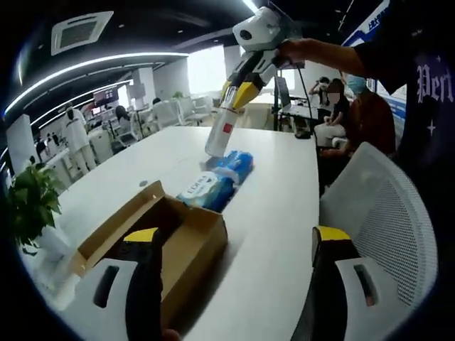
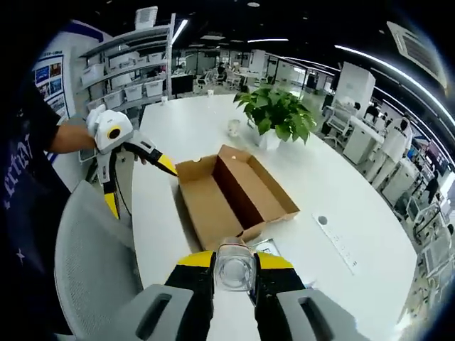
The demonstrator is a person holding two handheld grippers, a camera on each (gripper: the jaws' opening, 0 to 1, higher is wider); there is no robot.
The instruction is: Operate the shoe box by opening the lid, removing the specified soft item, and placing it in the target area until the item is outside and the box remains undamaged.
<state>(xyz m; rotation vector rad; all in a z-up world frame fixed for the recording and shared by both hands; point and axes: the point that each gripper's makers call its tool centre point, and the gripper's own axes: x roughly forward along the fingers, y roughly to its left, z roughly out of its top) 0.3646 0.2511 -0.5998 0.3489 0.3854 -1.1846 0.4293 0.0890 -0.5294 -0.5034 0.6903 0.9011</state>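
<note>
**Open shoe box and tissue pack on white counter**

Right claw (image 2: pixel 234 273): clenched on a clear plastic piece (image 2: pixel 235 268) held between its yellow-tipped jaws. In the left gripper view the right claw (image 1: pixel 217 144) points down, its tip on or just above the blue tissue pack (image 1: pixel 217 180); contact cannot be told for certain.

Left claw (image 1: pixel 238 245): released, jaws wide apart. One jaw stands in front of the box's near end, the other over bare counter. In the right gripper view the left claw (image 2: pixel 138 181) is at the far left end of the box, one yellow tip close to the box corner.

Tissue pack: soft, blue and white wrapper, lying outside the box on the counter (image 1: pixel 277 234), just beside the box's far end.

Shoe box (image 2: pixel 231 195): brown cardboard, open, lid flap folded outward along one long side, interior dark. Same box (image 1: pixel 153 238) in the left gripper view.

Surroundings: potted green plant (image 2: pixel 276 114) on the counter beyond the box; white mesh chair (image 1: pixel 387 220) beside the counter; a person's hand (image 1: pixel 298 50) holding the right gripper; office desks and people in the background.
</note>
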